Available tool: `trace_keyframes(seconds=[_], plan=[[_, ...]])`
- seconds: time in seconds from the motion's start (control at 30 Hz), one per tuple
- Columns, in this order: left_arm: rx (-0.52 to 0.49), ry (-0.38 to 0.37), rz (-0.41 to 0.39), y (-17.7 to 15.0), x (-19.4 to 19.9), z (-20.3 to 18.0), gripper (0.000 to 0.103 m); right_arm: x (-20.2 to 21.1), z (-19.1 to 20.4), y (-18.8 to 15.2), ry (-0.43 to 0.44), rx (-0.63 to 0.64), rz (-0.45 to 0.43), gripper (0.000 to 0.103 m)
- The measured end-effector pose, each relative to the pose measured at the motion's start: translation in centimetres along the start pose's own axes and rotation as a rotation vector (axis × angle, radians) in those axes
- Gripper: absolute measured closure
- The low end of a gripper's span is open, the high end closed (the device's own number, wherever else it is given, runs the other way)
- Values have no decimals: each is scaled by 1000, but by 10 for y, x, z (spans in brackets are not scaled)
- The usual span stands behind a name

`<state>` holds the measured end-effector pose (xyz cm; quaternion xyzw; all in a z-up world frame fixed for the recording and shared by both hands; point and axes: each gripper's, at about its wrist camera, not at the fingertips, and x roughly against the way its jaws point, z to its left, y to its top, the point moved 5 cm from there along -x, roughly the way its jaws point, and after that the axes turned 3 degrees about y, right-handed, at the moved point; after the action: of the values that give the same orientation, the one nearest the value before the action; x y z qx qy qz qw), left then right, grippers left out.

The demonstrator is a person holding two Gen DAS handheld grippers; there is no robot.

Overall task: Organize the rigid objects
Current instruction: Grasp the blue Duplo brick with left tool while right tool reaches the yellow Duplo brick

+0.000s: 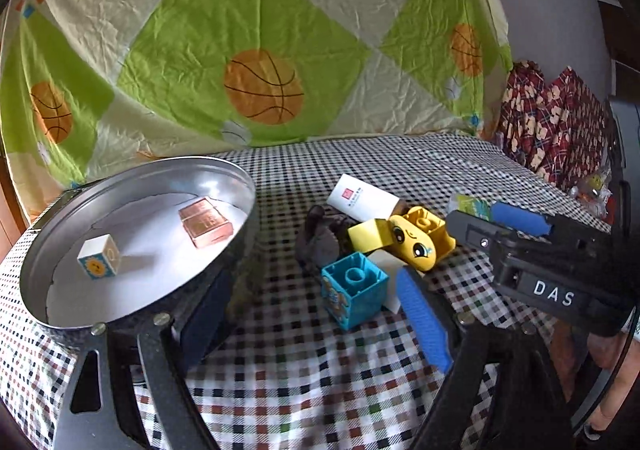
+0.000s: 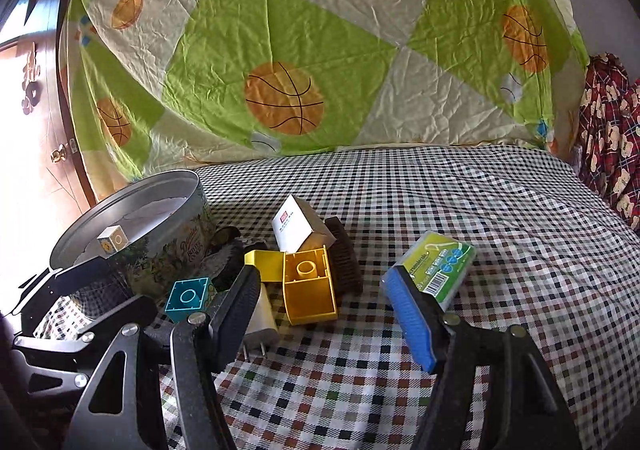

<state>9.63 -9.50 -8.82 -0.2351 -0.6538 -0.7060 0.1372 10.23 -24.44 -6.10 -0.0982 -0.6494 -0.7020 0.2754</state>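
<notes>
A round metal cookie tin (image 1: 236, 246) (image 2: 188, 234) stands at left, holding a white sun cube (image 1: 99, 256) (image 2: 111, 239) and a copper-coloured block (image 1: 206, 221). Beside it lies a pile: a teal brick (image 1: 354, 290) (image 2: 188, 298), a yellow face brick (image 1: 416, 240) (image 2: 308, 290), a white card box (image 1: 362, 197) (image 2: 298, 226), a white plug adapter (image 2: 260, 318) and a dark brush (image 2: 346, 254). My left gripper (image 1: 312, 314) is open, its jaws around the teal brick's spot near the tin. My right gripper (image 2: 328, 310) is open in front of the yellow brick.
A green-labelled packet (image 2: 440, 266) (image 1: 470, 205) lies right of the pile by my right gripper's blue pad. The checked cloth (image 2: 500, 209) covers the surface. A basketball-print sheet (image 2: 320, 49) hangs behind. Red patterned fabric (image 1: 552, 129) sits at far right.
</notes>
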Motion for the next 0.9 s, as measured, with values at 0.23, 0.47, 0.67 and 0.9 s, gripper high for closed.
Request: trace_keyframes(seconds=[0.23,0.47,0.67,0.9], plan=[[-40,-35,99,1,-28,-22,29,5,-20,2,17,-104,-18,35],[-29,-103,169,-5,-40,-24,60,3,-19,2,17,-99,-11,34],[38,-62,71,0,-25,-10,60,-9,-8,1,9,-44,50,34],[132,-24,-11,5,-14,12,60,-33,2,2,-11,15,154,34]])
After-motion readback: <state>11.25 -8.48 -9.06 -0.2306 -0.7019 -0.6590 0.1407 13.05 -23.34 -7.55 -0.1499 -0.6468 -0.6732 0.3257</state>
